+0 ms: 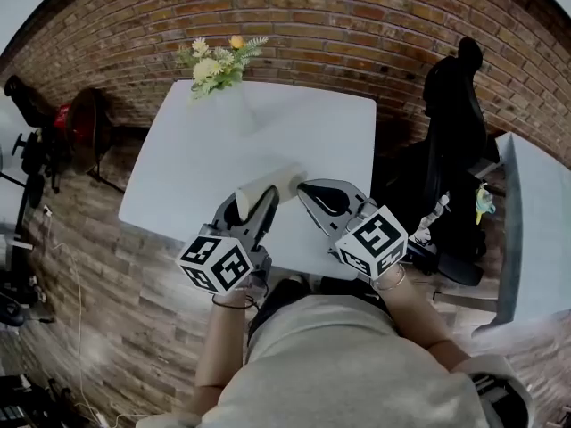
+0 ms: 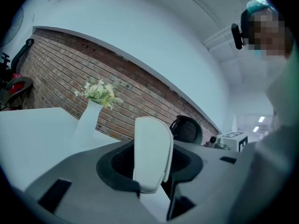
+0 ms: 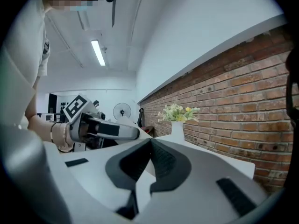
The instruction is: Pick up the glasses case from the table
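The left tongs (image 1: 254,205) grip the white glasses case (image 2: 152,153) at centre frame, seemingly clear of the desk (image 1: 294,132), while the right tongs (image 3: 150,160) sit pressed together and empty, since one grip suffices.

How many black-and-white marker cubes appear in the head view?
2: left marker cube on the left gripper, right marker cube on the right gripper. None seems hidden.

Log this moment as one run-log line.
left claw: shut on glasses case | right claw: shut, empty | case: held above white table | flower vase: far table edge
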`<state>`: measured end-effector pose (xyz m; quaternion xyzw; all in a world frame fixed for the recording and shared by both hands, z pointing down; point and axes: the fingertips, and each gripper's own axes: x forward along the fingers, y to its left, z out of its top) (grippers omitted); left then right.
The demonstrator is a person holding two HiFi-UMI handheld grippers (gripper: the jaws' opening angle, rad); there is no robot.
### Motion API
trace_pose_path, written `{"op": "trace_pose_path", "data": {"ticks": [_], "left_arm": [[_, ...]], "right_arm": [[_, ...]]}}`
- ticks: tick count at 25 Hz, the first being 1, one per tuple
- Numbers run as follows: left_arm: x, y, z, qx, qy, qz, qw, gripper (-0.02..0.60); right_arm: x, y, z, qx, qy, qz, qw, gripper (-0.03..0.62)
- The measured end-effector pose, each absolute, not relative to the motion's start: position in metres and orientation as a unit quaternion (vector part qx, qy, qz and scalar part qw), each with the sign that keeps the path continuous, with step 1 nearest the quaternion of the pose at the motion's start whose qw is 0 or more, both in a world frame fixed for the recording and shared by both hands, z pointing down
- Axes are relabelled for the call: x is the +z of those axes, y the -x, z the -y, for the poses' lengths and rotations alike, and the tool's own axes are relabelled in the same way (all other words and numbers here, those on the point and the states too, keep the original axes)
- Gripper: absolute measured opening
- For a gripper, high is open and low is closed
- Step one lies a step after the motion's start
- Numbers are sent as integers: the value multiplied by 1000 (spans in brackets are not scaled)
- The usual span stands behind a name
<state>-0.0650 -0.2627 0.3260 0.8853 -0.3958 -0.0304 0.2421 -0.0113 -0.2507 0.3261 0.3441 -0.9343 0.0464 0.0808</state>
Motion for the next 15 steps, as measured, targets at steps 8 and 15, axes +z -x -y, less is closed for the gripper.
{"op": "trace_pose_path", "data": {"ticks": [8,15], "left_arm": [[329,69,262,-58,-872,408,264,156],[339,69,258,-52,-868,413,272,156]], "right_arm": [[322,11,255,70,-371,924,62,-2],[351,14,245,114,-362,921,88,-2]]}}
